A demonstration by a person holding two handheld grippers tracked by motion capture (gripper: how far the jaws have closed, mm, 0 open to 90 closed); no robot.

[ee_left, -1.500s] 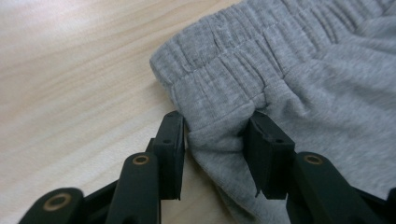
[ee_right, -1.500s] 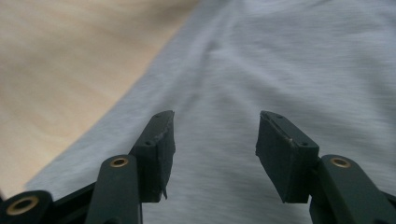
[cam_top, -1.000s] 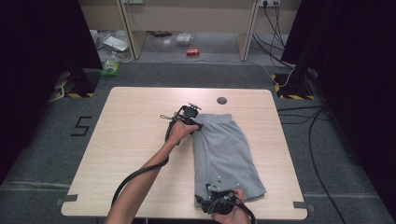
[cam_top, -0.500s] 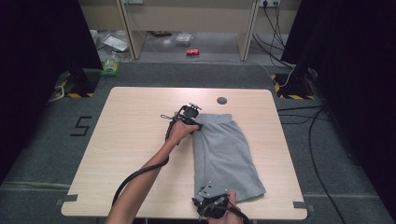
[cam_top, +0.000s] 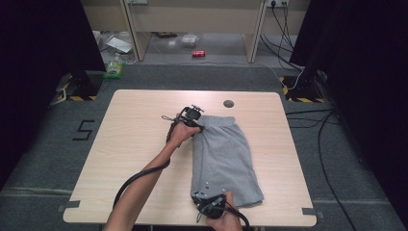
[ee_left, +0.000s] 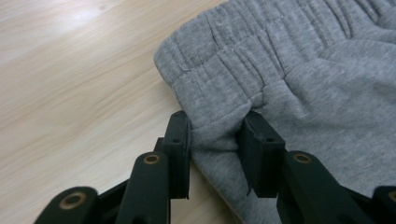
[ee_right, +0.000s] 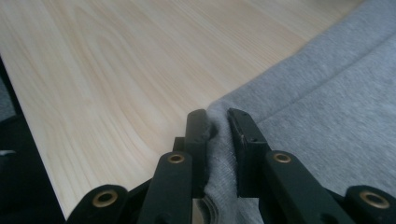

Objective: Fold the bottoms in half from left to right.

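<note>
Grey shorts (cam_top: 223,154) lie folded on the wooden table (cam_top: 139,139), waistband at the far end. My left gripper (cam_top: 197,126) is at the waistband's left corner. In the left gripper view its jaws have just been closing and the left gripper (ee_left: 215,140) pinches a bunched fold of the shorts (ee_left: 303,70) just below the elastic. My right gripper (cam_top: 204,199) is at the near left hem corner, by the table's front edge. Its jaws have just been closing too, and the right gripper (ee_right: 217,128) is clamped on the edge of the shorts (ee_right: 327,93).
A round cable hole (cam_top: 228,103) sits in the table behind the shorts. Bare wood stretches to the left of the shorts. A red can (cam_top: 198,53) and clutter lie on the floor beyond the table, with cables (cam_top: 327,159) on the right.
My right gripper slid left along the near hem to its corner and closed on the fabric. The left hand stayed at the waistband.
</note>
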